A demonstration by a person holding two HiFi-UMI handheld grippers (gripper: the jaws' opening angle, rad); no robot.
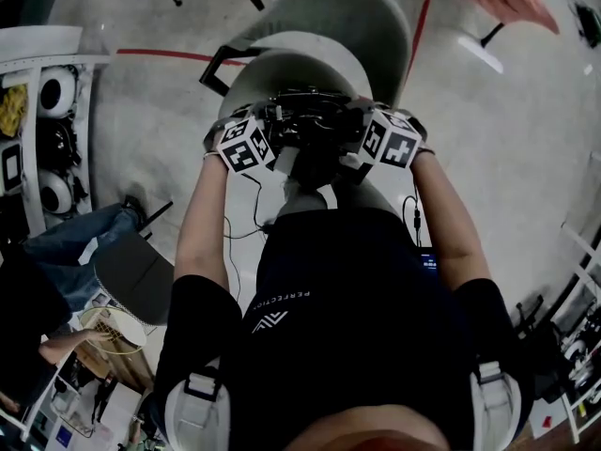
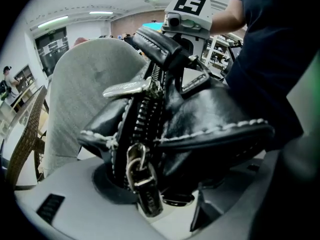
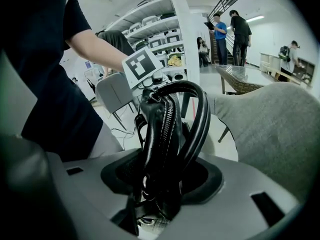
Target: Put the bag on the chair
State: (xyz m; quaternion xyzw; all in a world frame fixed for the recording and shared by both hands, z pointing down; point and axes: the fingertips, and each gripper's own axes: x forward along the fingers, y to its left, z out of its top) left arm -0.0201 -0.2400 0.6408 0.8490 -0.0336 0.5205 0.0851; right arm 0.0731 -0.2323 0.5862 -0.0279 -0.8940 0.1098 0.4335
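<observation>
My head view puts the bag (image 1: pixel 315 125) over the seat of the grey chair (image 1: pixel 347 17), between left gripper (image 1: pixel 268 139) and right gripper (image 1: pixel 362 137), but only their own views show me each pair of jaws spread around its ends, with bare floor (image 1: pixel 488 158) ringing the chair.

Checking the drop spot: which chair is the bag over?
The light grey chair straight ahead: the black bag is right above its seat. The dark chair stands apart, off to the left.

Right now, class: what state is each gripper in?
Left gripper: open, one end of the bag between its jaws.
Right gripper: open, the bag's other end between its jaws.
</observation>
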